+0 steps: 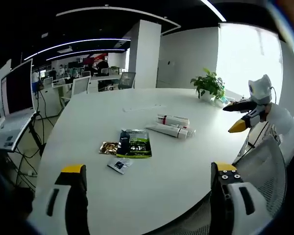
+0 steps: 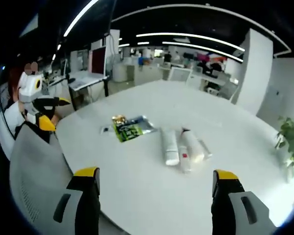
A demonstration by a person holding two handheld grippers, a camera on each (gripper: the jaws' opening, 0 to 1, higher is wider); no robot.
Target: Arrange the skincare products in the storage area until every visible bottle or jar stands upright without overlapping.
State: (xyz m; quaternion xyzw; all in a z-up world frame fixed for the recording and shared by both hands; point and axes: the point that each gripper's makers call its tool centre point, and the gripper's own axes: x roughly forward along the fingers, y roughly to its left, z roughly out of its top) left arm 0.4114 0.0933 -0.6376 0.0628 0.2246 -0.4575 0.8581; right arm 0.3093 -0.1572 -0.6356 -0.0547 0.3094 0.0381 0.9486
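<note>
White plastic skincare tubes (image 2: 180, 147) are lying flat, touching, mid-frame on the round white table (image 2: 152, 196), beside a green-black sachet (image 2: 131, 128). Both grippers, left gripper (image 1: 149, 176) and right gripper (image 2: 156, 178), are hovering released, empty. Best approaching one tube at a time, gripping its body, standing it on its cap.

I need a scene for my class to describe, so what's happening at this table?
A person holds a left gripper and a right gripper, both open and empty, short of a round white table. Tubes lie flat side by side, a green sachet and small packets nearby. Nothing stands upright yet.
</note>
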